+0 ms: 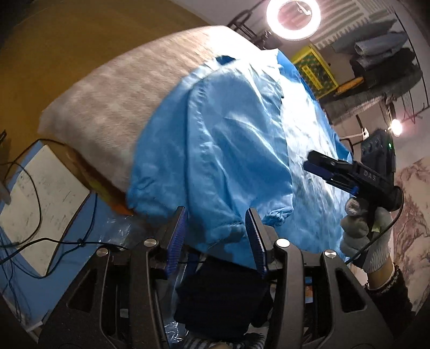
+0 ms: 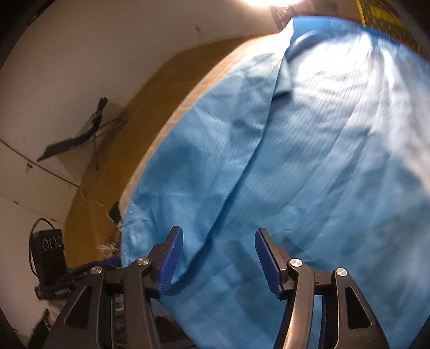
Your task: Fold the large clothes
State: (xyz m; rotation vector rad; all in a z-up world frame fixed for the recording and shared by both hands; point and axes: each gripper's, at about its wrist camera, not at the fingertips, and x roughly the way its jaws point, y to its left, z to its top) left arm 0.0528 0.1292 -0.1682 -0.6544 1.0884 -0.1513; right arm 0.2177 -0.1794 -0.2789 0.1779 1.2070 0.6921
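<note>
A: Item one, nearest in the left wrist view: left claw (image 1: 216, 236), blue ribbed pads spread apart, released, nothing between them. The elastic cuff (image 1: 228, 228) of a sleeve lies just beyond the pads.

B: Noted. Item two, nearest in the right wrist view: right claw (image 2: 219, 261), pads likewise parted, released, held above the cloth with no fold pinched.

A: In the left view that same right claw (image 1: 313, 163) shows from the side, carried in a hand in a grey knit glove (image 1: 360, 231); from that angle its pads look close together, so the reading comes from its own camera.

B: Item three, the task piece: blue garment (image 1: 228, 128), thin, finely striped, spread over a bench (image 1: 107, 102) with a beige-grey cover. One sleeve runs toward the near edge and overhangs it. Collar (image 2: 285, 77) lies at the far end.

A: Item four, beyond: ring light (image 1: 293, 18), lit; folded clothes (image 1: 381, 53) stacked at far right; yellow patterned panel (image 1: 315, 71).

B: Left of the bench, lower down: white board (image 1: 40, 193) crossed by black cables.
</note>
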